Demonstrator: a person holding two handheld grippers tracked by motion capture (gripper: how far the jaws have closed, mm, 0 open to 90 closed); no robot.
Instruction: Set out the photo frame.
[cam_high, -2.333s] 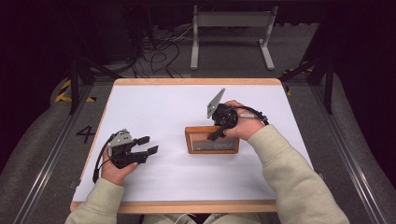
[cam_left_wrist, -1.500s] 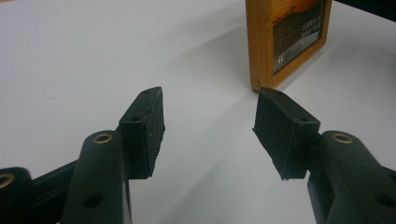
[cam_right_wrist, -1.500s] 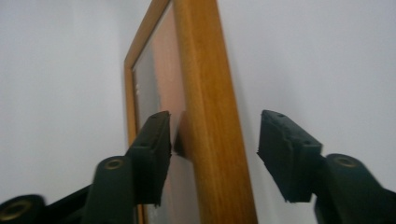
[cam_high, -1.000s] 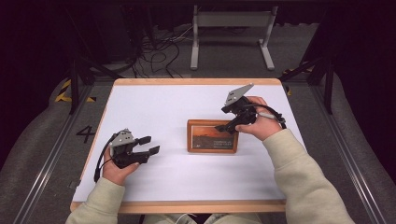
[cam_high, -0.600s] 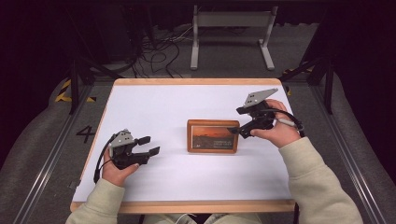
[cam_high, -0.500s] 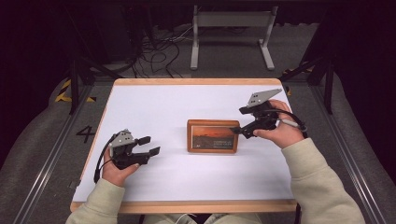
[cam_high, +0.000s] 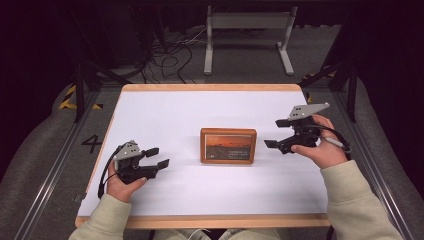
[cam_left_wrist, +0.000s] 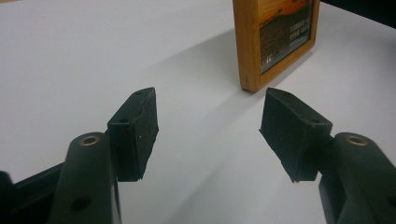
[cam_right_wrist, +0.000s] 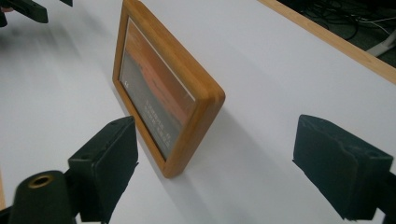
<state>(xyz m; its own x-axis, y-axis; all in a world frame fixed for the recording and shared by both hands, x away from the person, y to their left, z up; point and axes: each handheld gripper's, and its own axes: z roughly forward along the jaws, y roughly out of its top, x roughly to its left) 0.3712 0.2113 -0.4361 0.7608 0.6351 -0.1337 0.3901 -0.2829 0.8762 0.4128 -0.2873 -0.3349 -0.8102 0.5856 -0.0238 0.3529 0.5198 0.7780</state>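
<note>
A wooden picture frame (cam_high: 228, 146) with an orange sunset picture stands upright in the middle of the white table (cam_high: 175, 115), its face toward the person. My right gripper (cam_high: 274, 133) hovers just right of it, apart from it. Its jaws have just been opening and stand open with nothing between them. In the right gripper view the frame (cam_right_wrist: 159, 93) lies ahead of the gripper (cam_right_wrist: 217, 135). My left gripper (cam_high: 155, 156) rests at the front left, pointing toward the frame (cam_left_wrist: 280, 32). Its jaws (cam_left_wrist: 210, 100) have also just been opening and are empty.
The table's wooden edge (cam_high: 200, 220) runs along the front. Behind the table stand a white metal stand (cam_high: 248, 20) and loose cables (cam_high: 165, 55) on the floor. Bare white surface surrounds the frame. The left gripper (cam_right_wrist: 23, 9) shows far off in the right gripper view.
My right gripper has let go of the frame and drawn away to the right. The frame, earlier tilted under the gripper, now stands alone. The left hand has stayed put.
</note>
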